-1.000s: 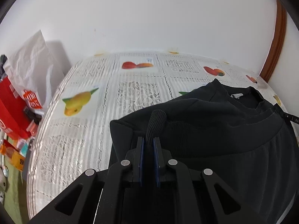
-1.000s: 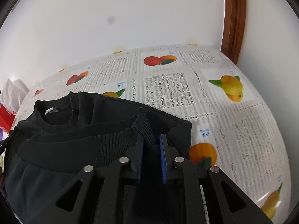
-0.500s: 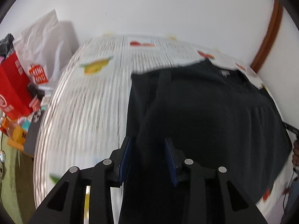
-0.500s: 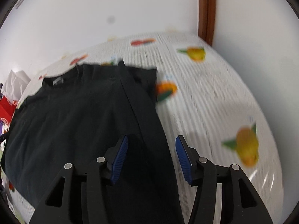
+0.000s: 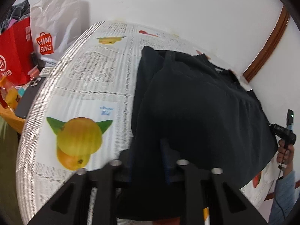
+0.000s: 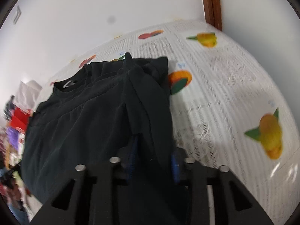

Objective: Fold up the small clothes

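Observation:
A black long-sleeved top [image 5: 196,101] lies flat on the fruit-print tablecloth [image 5: 90,86], collar [image 6: 69,83] at the far end and both sleeves folded in along its sides. My left gripper [image 5: 148,161] is at the top's near left edge. Its jaws are closing, and bunched black fabric fills the gap between the blue pads. My right gripper [image 6: 152,161] is at the near right edge of the top [image 6: 90,116], where the folded sleeve ends. Its jaws are closing too, with fabric pressed between them. A hand [image 5: 285,150] on the right gripper's handle shows at the left wrist view's right edge.
A red bag [image 5: 15,48], a white shopping bag [image 5: 54,28], a dark phone [image 5: 28,101] and an orange bottle [image 5: 9,95] crowd the left beyond the table's edge. White walls and a brown door frame [image 6: 211,1] stand behind. Bare tablecloth [image 6: 225,86] flanks the top.
Both grippers let go of the sleeve cuffs near the collar, drew back along the top's sides to its near end, opened wide on the way, and now close on the fabric there.

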{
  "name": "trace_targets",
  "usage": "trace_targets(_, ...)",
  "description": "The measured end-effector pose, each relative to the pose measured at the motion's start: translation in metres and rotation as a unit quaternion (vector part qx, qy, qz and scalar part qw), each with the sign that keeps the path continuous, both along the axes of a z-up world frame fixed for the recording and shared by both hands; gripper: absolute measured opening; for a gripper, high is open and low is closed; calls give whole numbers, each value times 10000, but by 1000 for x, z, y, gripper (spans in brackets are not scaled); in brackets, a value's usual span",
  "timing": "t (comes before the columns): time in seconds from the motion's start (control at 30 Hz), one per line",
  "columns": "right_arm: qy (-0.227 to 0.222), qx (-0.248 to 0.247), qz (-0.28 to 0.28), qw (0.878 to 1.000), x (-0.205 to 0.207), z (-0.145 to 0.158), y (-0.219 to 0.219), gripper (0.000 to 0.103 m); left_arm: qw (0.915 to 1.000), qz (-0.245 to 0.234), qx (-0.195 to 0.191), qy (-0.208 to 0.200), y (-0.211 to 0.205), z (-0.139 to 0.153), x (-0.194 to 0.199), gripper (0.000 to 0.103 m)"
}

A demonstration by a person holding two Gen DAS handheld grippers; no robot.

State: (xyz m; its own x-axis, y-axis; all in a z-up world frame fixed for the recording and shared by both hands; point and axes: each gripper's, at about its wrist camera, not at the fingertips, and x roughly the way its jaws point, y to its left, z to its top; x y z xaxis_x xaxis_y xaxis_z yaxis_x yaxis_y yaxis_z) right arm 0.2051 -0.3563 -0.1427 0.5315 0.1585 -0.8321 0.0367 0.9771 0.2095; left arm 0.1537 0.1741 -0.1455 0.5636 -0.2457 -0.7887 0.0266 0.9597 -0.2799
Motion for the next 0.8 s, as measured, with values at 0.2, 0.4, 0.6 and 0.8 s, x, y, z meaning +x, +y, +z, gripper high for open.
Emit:
trace_targets(0.2,-495,-148,-14,9987,1,21,-15,8,9990,39,419,-159,-23,7,17,8)
trace_targets(0.4,-687,-496,-172,9962,24,35,-37,8,9990,-47,390,-231,-50,10,53,8)
trace_targets(0.6,-439,-563,-443,9965,53,19,-66,8,9988,-165,432,-187,-74,7,75,9)
trace_targets(0.8,-248,-746,-653,9948,47,11,-70,36,9981,-188,572,-91,-70,5,70,14)
